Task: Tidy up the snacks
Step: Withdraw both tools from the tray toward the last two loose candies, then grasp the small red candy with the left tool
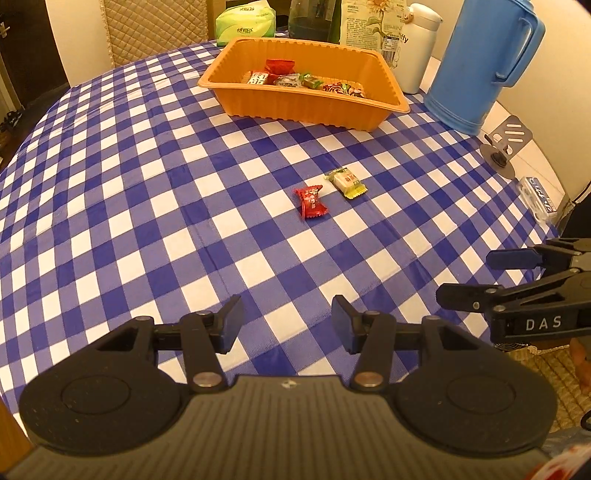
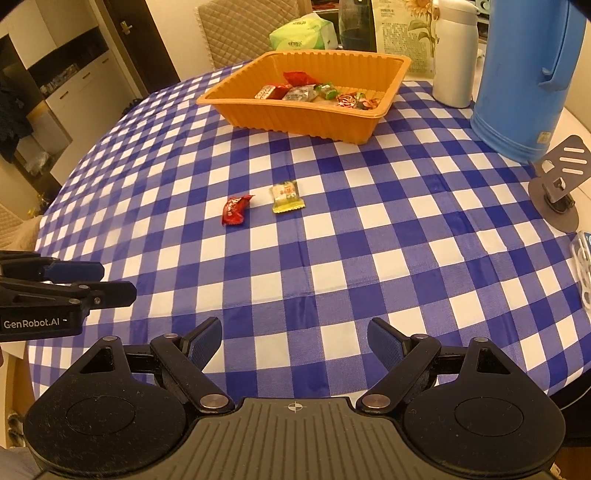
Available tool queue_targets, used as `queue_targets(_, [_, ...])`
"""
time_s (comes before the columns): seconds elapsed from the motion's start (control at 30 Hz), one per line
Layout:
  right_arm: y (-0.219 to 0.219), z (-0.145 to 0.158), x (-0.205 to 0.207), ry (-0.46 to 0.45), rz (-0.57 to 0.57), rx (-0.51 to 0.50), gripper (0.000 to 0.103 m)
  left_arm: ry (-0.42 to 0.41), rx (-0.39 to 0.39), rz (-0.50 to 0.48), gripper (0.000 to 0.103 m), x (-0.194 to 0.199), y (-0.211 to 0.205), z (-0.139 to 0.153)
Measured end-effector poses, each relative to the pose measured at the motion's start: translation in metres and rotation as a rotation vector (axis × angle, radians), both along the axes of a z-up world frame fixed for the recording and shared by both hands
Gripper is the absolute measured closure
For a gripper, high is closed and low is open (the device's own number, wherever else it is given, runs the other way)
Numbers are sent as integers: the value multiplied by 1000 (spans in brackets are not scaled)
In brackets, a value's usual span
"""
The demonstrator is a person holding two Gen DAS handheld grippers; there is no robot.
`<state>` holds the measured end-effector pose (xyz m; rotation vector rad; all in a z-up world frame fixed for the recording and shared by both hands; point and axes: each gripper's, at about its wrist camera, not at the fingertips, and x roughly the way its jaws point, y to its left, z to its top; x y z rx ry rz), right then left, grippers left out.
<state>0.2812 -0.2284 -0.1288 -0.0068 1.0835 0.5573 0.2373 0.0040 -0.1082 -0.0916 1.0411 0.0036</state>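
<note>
Two wrapped sweets lie side by side on the blue-and-white checked tablecloth: a red candy [image 1: 310, 202] [image 2: 235, 209] and a yellow-green candy [image 1: 346, 182] [image 2: 286, 198]. Behind them stands an orange tray [image 1: 295, 107] [image 2: 295, 123] holding several wrapped snacks. My left gripper [image 1: 287, 322] [image 2: 118, 282] is open with nothing between its fingers, hovering near the table's front, well short of the candies. My right gripper [image 2: 294, 341] [image 1: 461, 277] is open and empty too, beside the left one over the near edge.
A blue jug [image 1: 484, 62] [image 2: 532, 74] and a white flask [image 1: 419, 48] [image 2: 452, 55] stand right of the tray. Behind it are a green tissue pack [image 1: 245, 22] [image 2: 304, 33], a dark bottle and a snack bag. A grey metal stand [image 2: 561, 181] sits at the right edge.
</note>
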Motion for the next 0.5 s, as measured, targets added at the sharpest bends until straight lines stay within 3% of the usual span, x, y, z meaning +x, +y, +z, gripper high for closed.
queue_targets(0.5, [-6,-11,27,-19,-93,-7,17,-38,-19,-60,58,42,-4,-18])
